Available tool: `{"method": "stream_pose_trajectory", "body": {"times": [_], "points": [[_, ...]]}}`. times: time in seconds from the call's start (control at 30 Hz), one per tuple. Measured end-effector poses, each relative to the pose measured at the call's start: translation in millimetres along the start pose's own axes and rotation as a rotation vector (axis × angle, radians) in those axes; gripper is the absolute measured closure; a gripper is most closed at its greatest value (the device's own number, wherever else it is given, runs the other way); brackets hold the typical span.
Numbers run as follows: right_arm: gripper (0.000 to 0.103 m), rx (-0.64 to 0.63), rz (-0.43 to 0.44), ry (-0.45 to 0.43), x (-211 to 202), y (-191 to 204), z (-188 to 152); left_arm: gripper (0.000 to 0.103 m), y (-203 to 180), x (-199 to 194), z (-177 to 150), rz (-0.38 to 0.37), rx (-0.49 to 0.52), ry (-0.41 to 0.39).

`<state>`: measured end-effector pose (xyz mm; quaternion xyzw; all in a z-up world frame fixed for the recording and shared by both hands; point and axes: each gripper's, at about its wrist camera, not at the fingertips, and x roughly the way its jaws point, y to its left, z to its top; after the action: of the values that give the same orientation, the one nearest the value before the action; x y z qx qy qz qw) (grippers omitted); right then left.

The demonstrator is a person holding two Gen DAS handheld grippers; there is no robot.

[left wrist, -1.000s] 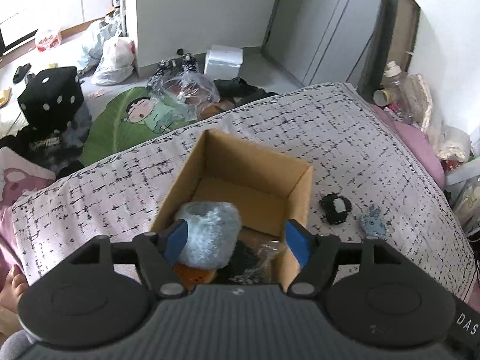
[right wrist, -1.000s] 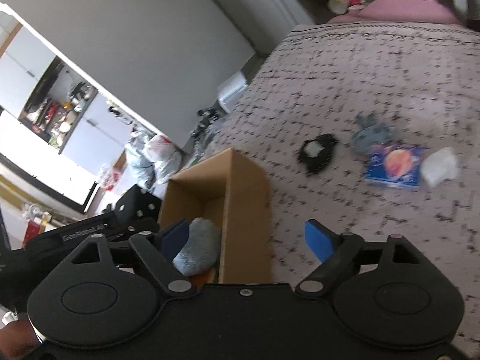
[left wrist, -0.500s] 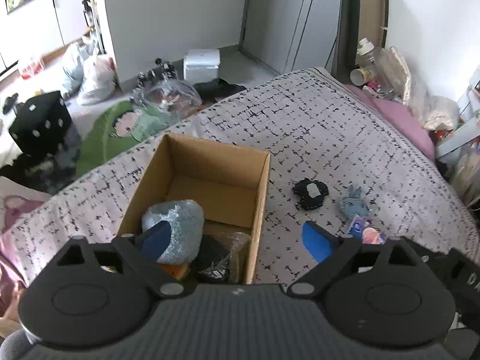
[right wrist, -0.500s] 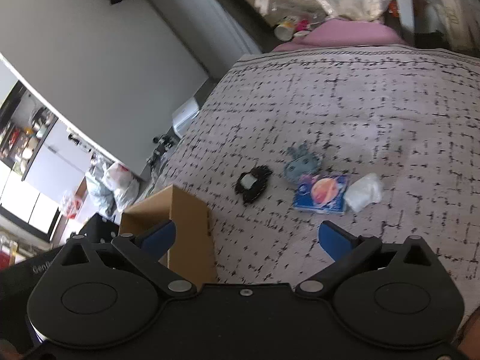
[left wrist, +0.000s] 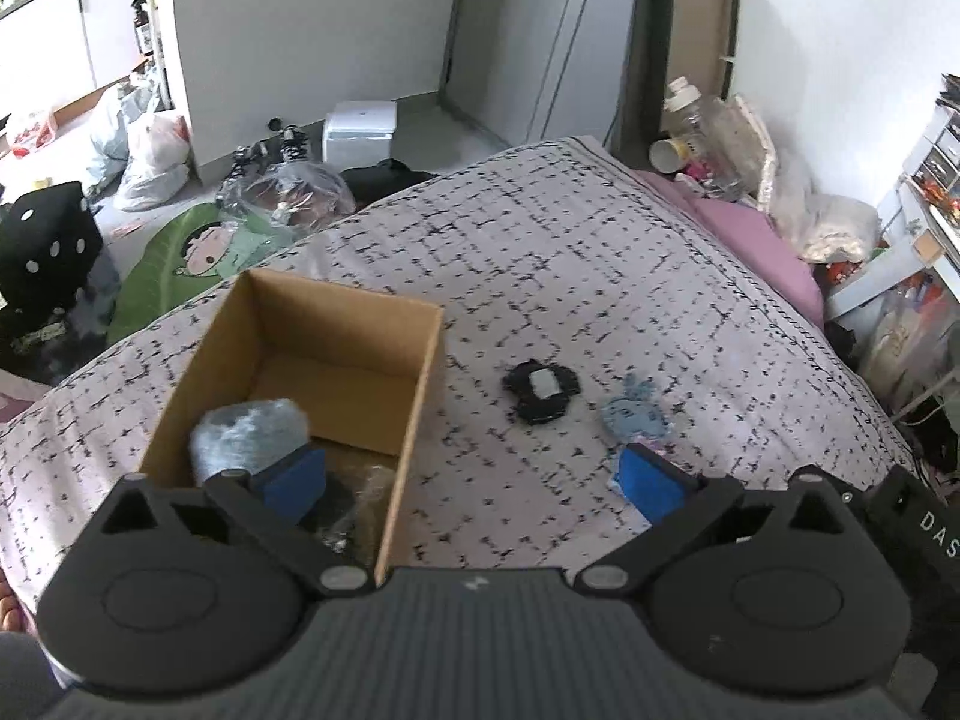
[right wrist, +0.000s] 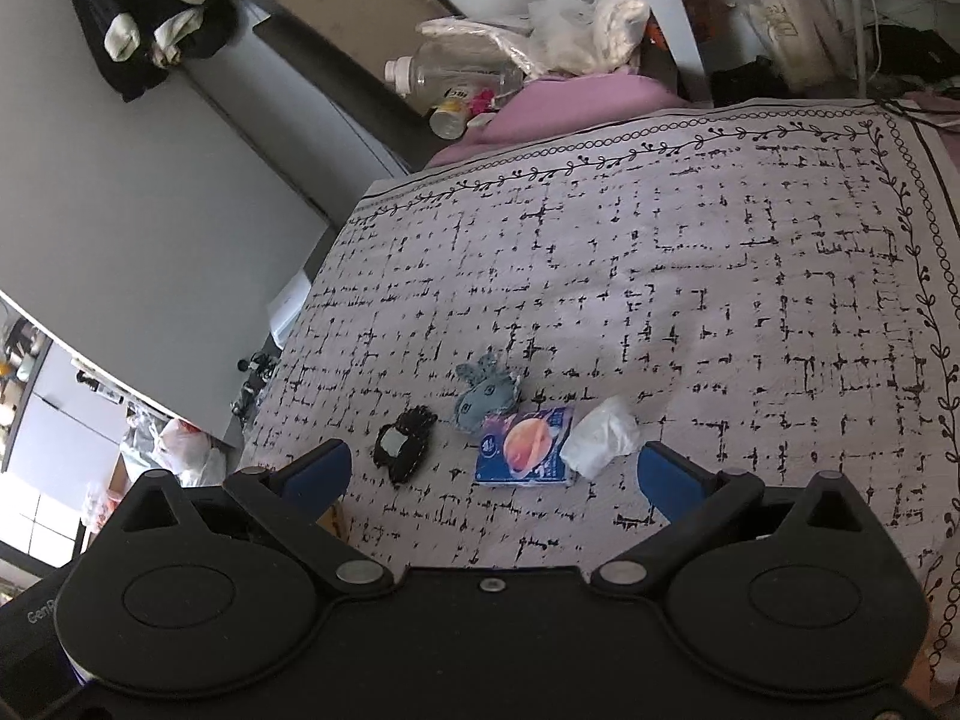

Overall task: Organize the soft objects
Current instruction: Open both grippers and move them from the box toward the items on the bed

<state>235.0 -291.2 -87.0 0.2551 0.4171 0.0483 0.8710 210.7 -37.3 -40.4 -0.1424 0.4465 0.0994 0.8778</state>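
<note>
A cardboard box (left wrist: 342, 324) stands on the checked bedspread (left wrist: 540, 252). A fluffy grey-blue soft toy (left wrist: 246, 432) lies inside it on darker items. My left gripper (left wrist: 474, 480) hovers over the box's right wall; its jaws are opening and hold nothing. On the bed to the right lie a black pouch (left wrist: 540, 390) and a blue-grey plush (left wrist: 639, 420). The right wrist view shows the pouch (right wrist: 402, 444), the plush (right wrist: 486, 399), a blue packet (right wrist: 525, 444) and a white crumpled wad (right wrist: 600, 435). My right gripper (right wrist: 492, 474) stands open above them, empty.
Beyond the bed's far edge the floor holds a black dice cushion (left wrist: 42, 252), a green cartoon mat (left wrist: 198, 252), plastic bags (left wrist: 144, 162) and a white box (left wrist: 360, 132). A pink pillow (left wrist: 756, 240) and a bottle (left wrist: 690, 114) sit at the bed's right.
My left gripper let go of the fluffy toy into the box, widened and shifted right. My right gripper swung away from the box toward the loose items and opened wider.
</note>
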Motion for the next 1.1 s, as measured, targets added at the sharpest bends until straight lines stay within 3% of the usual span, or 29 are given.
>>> {"method": "stream_pose_trajectory", "body": {"times": [0.43,0.73,0.87,1.1], "points": [[0.0,0.106,-0.024,0.0,5.3,-28.4,12.6,0.0,-31.9,19.3,-2.8,-0.079,0.018,0.011],[0.0,0.218,-0.023,0.026,16.8,-51.1,15.4,0.0,-48.9,39.8,-5.4,-0.093,0.022,0.042],[0.0,0.242,0.006,0.016,20.3,-55.1,16.2,0.0,-49.6,49.0,-4.3,-0.08,-0.002,0.05],[0.003,0.318,0.02,0.024,36.9,-63.3,15.1,0.0,-49.6,72.9,-0.6,-0.122,-0.041,0.093]]}}
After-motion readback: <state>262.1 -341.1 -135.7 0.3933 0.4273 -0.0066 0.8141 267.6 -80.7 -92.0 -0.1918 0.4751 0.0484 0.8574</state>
